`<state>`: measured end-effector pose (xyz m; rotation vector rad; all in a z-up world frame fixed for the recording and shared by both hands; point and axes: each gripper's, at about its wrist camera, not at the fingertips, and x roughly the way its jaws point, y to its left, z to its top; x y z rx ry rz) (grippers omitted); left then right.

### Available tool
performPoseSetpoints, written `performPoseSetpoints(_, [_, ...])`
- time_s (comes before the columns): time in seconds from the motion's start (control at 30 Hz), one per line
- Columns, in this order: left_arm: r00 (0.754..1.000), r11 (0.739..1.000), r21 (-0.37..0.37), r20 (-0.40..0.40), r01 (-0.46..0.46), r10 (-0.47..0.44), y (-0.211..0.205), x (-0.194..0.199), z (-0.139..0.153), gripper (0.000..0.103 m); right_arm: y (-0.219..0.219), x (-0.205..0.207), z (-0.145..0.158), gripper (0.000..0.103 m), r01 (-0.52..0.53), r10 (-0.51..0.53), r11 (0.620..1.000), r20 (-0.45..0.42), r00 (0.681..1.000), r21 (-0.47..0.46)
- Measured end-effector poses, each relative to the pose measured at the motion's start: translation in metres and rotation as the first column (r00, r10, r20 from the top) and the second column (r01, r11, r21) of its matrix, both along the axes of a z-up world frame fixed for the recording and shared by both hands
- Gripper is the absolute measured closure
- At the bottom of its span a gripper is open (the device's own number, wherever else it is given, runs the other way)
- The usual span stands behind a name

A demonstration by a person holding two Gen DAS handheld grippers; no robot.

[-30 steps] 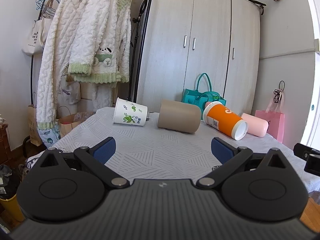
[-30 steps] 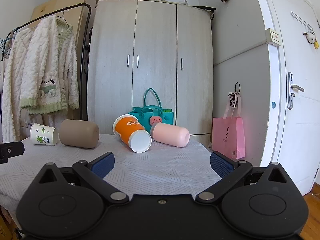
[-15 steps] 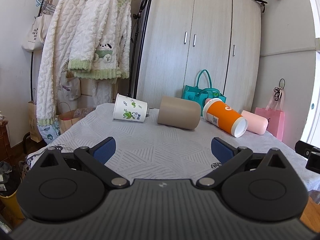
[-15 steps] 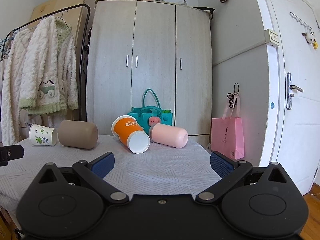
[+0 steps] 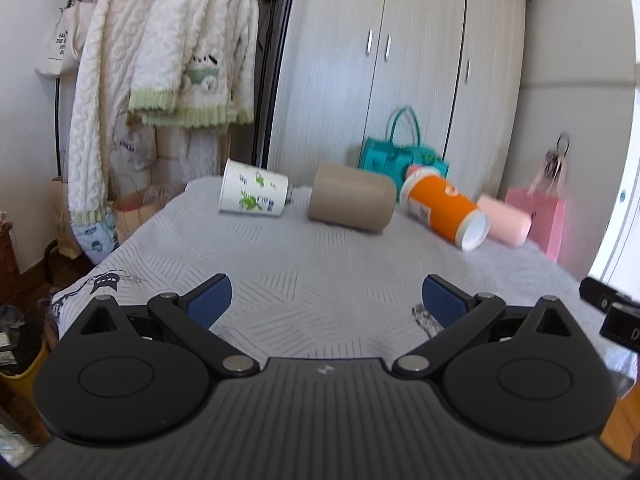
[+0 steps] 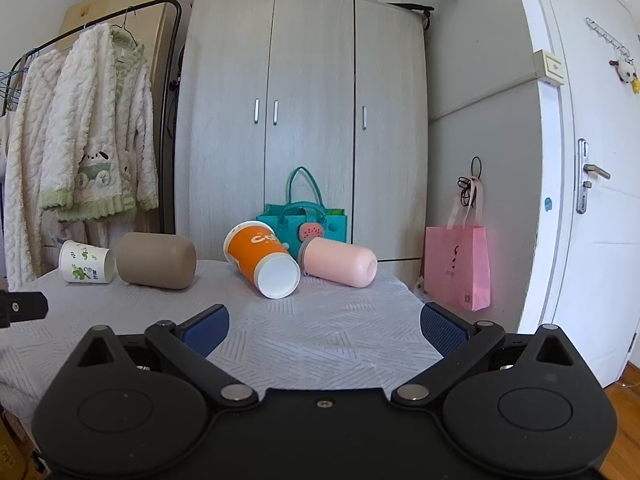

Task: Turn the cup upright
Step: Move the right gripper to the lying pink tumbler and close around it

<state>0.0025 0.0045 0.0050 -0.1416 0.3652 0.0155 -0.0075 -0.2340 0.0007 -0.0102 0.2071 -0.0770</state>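
Observation:
Several cups lie on their sides in a row at the far end of the cloth-covered table (image 5: 320, 280): a white paper cup with green print (image 5: 253, 194), a tan cup (image 5: 351, 202), an orange cup (image 5: 444, 213) and a pink cup (image 5: 505, 221). In the right wrist view they show as the white cup (image 6: 85, 262), tan cup (image 6: 156, 261), orange cup (image 6: 262, 258) and pink cup (image 6: 339, 262). My left gripper (image 5: 326, 300) is open and empty, well short of the cups. My right gripper (image 6: 324, 330) is open and empty, also short of them.
A teal handbag (image 6: 304, 224) stands behind the cups against the wardrobe (image 6: 304, 120). A clothes rack with fleece pyjamas (image 5: 172, 60) stands left of the table. A pink paper bag (image 6: 458, 266) hangs at the right by a white door (image 6: 592, 200).
The left gripper has moved forward and tilted, so the cups look larger and sit lower in its view. The right gripper has barely shifted. Both stay open.

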Motion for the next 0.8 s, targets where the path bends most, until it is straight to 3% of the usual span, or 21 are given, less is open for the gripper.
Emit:
performPoseSetpoints(0.1, [0.997, 0.999, 0.054, -0.074, 0.007, -0.003, -0.012, 0.010, 0.007, 0.000, -0.004, 0.005, 0.005, 0.000, -0.037, 0.038, 0.999, -0.033, 0.999, 0.029])
performPoseSetpoints(0.23, [0.988, 0.996, 0.045, -0.136, 0.076, -0.069, -0.026, 0.023, 0.021, 0.000, -0.015, 0.015, 0.013, 0.000, -0.102, 0.108, 0.993, -0.086, 0.990, 0.065])
performPoseSetpoints(0.4, [0.972, 0.982, 0.066, -0.168, 0.178, -0.165, -0.047, 0.044, 0.044, 0.000, -0.032, 0.029, 0.031, 0.000, -0.166, 0.165, 0.986, -0.154, 0.974, 0.005])
performPoseSetpoints(0.6, [0.903, 0.929, -0.026, -0.224, 0.370, -0.366, -0.067, 0.080, 0.075, 0.000, -0.062, 0.048, 0.067, 0.000, -0.302, 0.288, 0.953, -0.198, 0.937, -0.040])
performPoseSetpoints(0.8, [0.898, 0.908, 0.096, -0.227, 0.407, -0.378, -0.103, 0.109, 0.094, 0.000, -0.082, 0.070, 0.088, 0.000, -0.439, 0.420, 0.897, -0.200, 0.885, -0.057])
